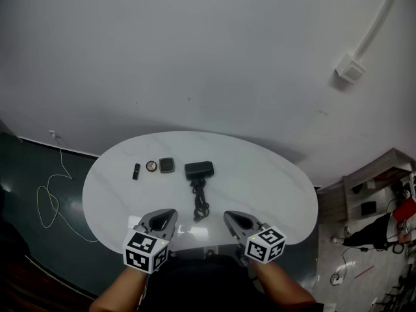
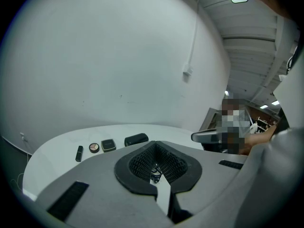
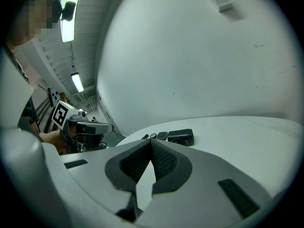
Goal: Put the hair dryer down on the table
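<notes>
The black hair dryer (image 1: 199,169) lies on the white oval table (image 1: 273,187), near its middle, and its black cord (image 1: 200,203) runs in a bundle towards me. Neither gripper touches it. My left gripper (image 1: 162,221) and right gripper (image 1: 237,223) hover side by side over the near table edge, both shut with nothing between the jaws. The left gripper view shows the dryer (image 2: 136,139) beyond the closed tips of the left gripper (image 2: 154,146). The right gripper view has the dryer (image 3: 181,137) just past the tips of the right gripper (image 3: 151,141).
Left of the dryer lie a square compact (image 1: 167,165), a round compact (image 1: 151,166) and a dark lipstick (image 1: 136,171). A white cable (image 1: 49,200) loops over the dark floor at left. Shelves and clutter (image 1: 383,220) stand at right. A plain wall rises behind the table.
</notes>
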### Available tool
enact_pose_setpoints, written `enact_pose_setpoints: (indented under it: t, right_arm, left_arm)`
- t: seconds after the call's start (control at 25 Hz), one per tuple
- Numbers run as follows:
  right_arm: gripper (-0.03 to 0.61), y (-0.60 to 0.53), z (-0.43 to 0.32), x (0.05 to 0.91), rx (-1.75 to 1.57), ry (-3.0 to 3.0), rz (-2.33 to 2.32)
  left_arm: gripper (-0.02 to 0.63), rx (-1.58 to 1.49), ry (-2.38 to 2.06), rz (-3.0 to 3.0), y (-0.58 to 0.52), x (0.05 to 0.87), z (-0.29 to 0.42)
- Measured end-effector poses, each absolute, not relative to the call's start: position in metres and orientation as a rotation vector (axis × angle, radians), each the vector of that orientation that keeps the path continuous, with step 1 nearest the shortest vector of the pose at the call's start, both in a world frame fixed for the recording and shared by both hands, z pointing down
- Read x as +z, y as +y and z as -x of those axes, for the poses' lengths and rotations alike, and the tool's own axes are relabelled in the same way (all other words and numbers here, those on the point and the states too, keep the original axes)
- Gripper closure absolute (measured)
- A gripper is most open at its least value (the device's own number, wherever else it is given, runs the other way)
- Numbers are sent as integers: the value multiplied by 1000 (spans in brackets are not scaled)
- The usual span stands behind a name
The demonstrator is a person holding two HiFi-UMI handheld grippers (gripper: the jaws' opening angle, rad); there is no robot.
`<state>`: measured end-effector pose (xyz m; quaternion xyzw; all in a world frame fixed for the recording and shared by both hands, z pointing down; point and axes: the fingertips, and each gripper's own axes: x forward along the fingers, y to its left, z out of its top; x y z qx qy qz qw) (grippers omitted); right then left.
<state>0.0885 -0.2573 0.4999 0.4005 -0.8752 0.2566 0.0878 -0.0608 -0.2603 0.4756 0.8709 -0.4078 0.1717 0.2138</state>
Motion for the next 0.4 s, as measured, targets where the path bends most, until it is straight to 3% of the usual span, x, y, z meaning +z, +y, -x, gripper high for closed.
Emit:
enact_pose_setpoints:
  t: [0.4]
  right_arm:
    - [571,-257,-87,502,765,-2594,-1186]
  left_arm:
    - [603,461,-1111,-2386,-260,479,62]
